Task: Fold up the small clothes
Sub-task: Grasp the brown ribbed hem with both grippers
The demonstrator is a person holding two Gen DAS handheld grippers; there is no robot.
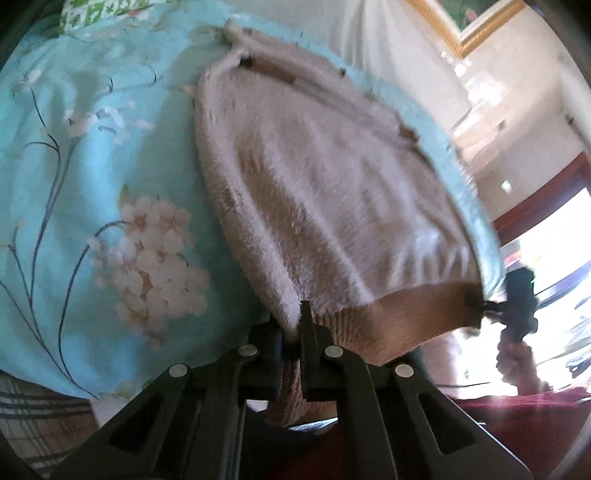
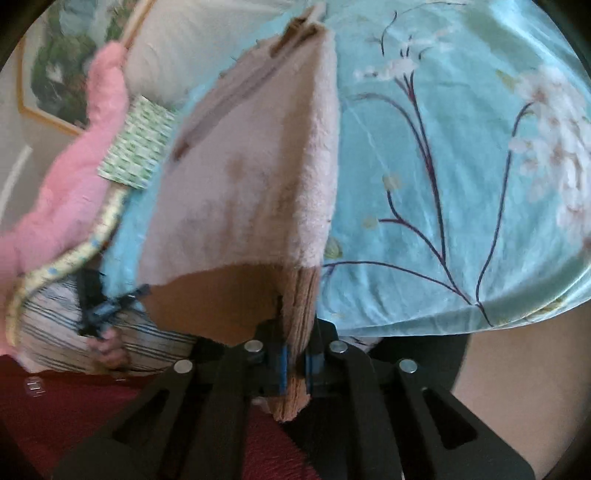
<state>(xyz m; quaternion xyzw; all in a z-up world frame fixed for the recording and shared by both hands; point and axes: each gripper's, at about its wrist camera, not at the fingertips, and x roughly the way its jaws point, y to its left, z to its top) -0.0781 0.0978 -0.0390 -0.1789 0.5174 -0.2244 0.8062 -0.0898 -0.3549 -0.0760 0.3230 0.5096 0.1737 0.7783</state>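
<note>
On the near edge of the bed, the left tongs [image 1: 295, 332] and the right tongs [image 2: 295, 354] each pinch a ribbed hem corner of the fuzzy beige sweater [image 1: 332, 177], which stretches away across a turquoise flowered sheet [image 1: 92, 166]. Pink fleece [image 2: 74, 177] lies left; a gold-framed picture [image 1: 476, 22] hangs beyond.

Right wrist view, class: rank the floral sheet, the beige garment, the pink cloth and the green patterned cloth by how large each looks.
1. floral sheet
2. beige garment, though it is close to the camera, so this ranking is unsure
3. pink cloth
4. green patterned cloth
</note>
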